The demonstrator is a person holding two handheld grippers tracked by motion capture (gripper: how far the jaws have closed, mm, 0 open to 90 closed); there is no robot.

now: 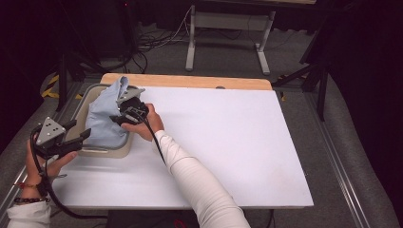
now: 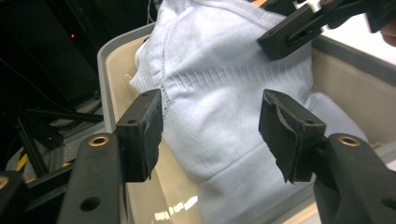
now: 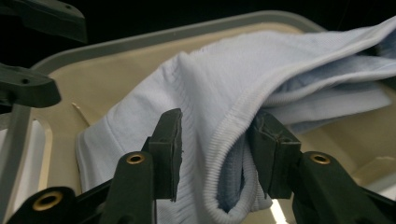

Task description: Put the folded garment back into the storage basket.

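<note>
A pale blue knitted garment [image 1: 102, 116] lies bunched in a beige tub with a grey rim [image 1: 107, 153] at the table's left. My right gripper [image 1: 119, 118] reaches into the tub from the right. In the right gripper view, the garment's folded ribbed hem [image 3: 229, 140] hangs between the jaws of the right gripper [image 3: 215, 149], which stand apart without pinching it. My left gripper [image 1: 81, 130] hovers at the tub's near left corner. In the left gripper view, the left gripper [image 2: 210, 135] is open, with the garment [image 2: 219, 84] lying beyond its pads.
The tub sits on a white board [image 1: 228, 137] that covers a wooden table. A cable trails from each gripper. Beyond the table are a dark floor, cables and a metal table frame [image 1: 228, 28].
</note>
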